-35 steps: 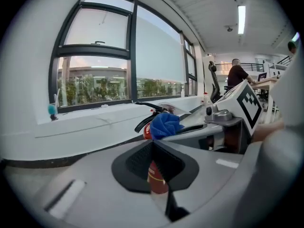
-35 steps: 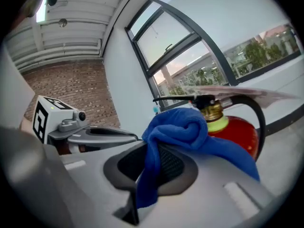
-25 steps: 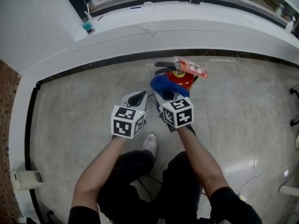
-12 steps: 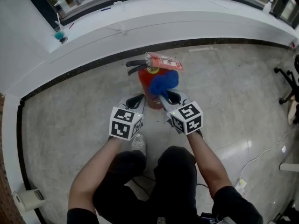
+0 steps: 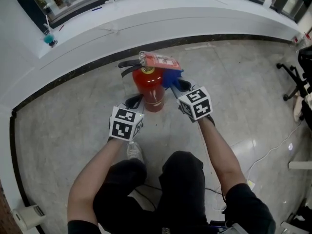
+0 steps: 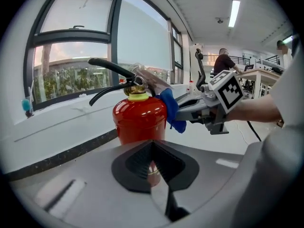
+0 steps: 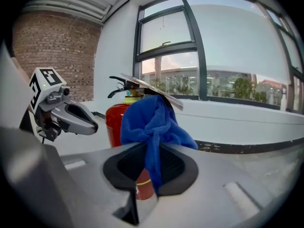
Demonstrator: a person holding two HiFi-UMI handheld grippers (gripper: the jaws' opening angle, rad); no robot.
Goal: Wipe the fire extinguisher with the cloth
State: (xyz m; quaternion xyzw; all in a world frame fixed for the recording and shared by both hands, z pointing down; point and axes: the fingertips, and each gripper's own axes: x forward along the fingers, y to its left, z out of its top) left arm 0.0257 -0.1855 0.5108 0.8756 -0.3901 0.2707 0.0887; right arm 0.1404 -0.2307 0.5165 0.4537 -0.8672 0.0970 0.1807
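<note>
A red fire extinguisher (image 5: 148, 87) stands upright on the grey floor, with a black handle and a plastic-wrapped tag (image 5: 159, 60) on top. My right gripper (image 5: 177, 85) is shut on a blue cloth (image 5: 170, 77), which lies against the cylinder's upper right side. The left gripper view shows the same cloth (image 6: 170, 110) against the red shoulder (image 6: 139, 120). In the right gripper view the cloth (image 7: 152, 122) hangs bunched out of my jaws beside the extinguisher (image 7: 115, 120). My left gripper (image 5: 135, 102) is shut and empty, just in front of the cylinder's lower left.
A white ledge (image 5: 146, 18) with a dark strip at its foot curves behind the extinguisher. A small teal cup (image 5: 48, 39) stands on it at the left. A chair base (image 5: 291, 77) is at the right, a white cable (image 5: 273, 150) lies on the floor, and my shoe (image 5: 132, 151) is below the left gripper.
My right gripper has carried the cloth from the front of the extinguisher round to its upper right side. My left gripper has come close to the front of the cylinder.
</note>
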